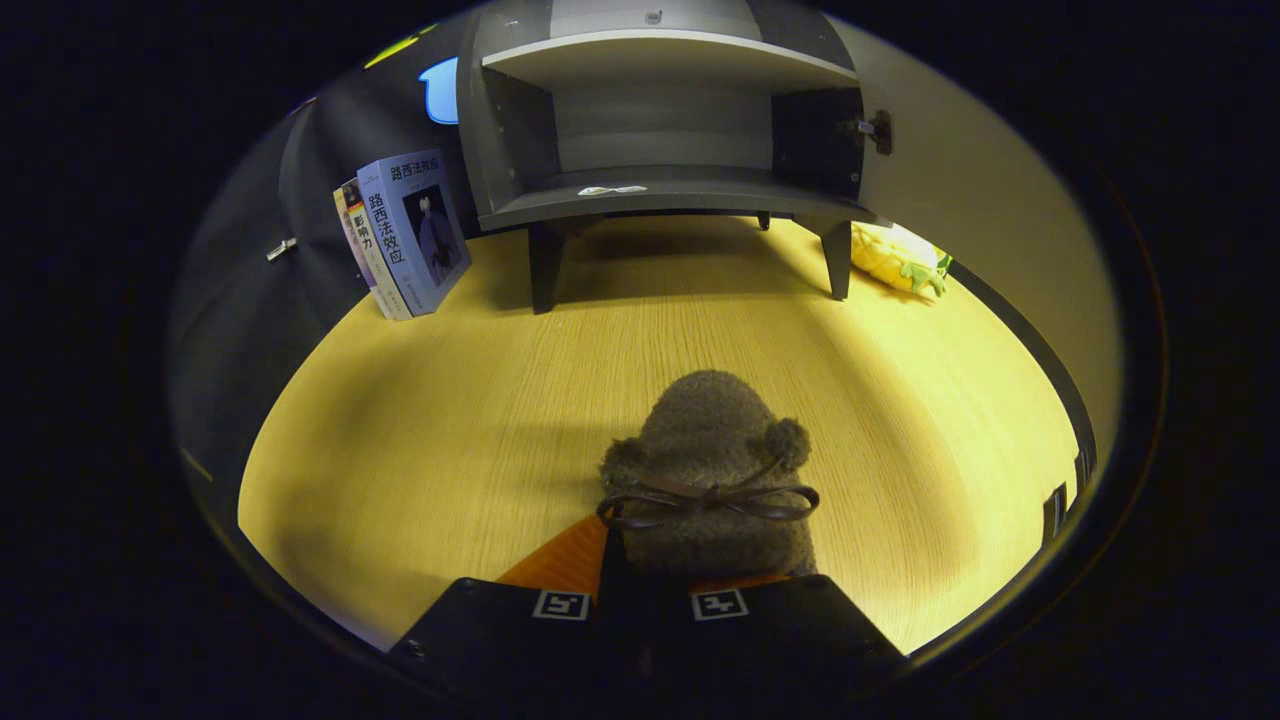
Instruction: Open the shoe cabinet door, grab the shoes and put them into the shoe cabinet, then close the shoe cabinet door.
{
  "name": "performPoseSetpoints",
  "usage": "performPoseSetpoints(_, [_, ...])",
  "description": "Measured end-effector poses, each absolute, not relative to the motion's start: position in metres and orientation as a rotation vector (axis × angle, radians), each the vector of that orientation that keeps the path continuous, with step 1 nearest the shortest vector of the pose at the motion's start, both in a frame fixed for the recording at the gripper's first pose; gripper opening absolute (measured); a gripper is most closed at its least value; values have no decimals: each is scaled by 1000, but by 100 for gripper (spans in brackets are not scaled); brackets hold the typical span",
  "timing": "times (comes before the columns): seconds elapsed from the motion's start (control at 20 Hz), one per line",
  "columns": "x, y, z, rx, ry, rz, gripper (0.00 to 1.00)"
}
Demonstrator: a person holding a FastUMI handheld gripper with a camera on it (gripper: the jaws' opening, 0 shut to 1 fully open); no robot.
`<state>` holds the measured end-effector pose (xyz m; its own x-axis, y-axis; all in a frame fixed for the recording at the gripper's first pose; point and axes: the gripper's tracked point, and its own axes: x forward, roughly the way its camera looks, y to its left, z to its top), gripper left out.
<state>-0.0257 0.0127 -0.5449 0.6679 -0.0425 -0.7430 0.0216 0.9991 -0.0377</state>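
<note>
— Yellow wood surface (420,430) all around, with a black wall behind it. What is far away?

— The shoe cabinet (665,120). It stands at the far end, straight ahead. Its door (980,200) is swung wide open to the right. The low shelf (690,192) has room on it.

— Where is the shoe?

— The fuzzy brown shoe (712,470) is very near, right at the claw (640,600). It has a dark bow on top. Its round toe points far, right at the cabinet.

— Is the claw holding it?

— The two fingers look pulled close around the shoe's near end. I think they pinch it, but the touching spot is hidden.

— So which way next?

— Straight ahead, I think, toe first onto the low shelf. Books (405,235) stand far left and a yellow toy (900,260) lies far right.
</note>
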Motion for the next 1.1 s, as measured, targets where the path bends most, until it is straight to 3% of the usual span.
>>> performPoseSetpoints(0.15, [-16,12,-549,-25,823,-35,22])
performPoseSetpoints(0.2, [-14,11,-549,-29,821,-36,30])
performPoseSetpoints(0.3, [-12,8,-549,-49,818,-48,30])
performPoseSetpoints(0.45, [-3,7,-557,-39,816,-39,19])
performPoseSetpoints(0.5, [-12,8,-548,-44,834,-40,6])
performPoseSetpoints(0.85, [-10,4,-542,-40,894,-36,5])
performPoseSetpoints(1.1, [4,0,-482,-26,848,-33,5])
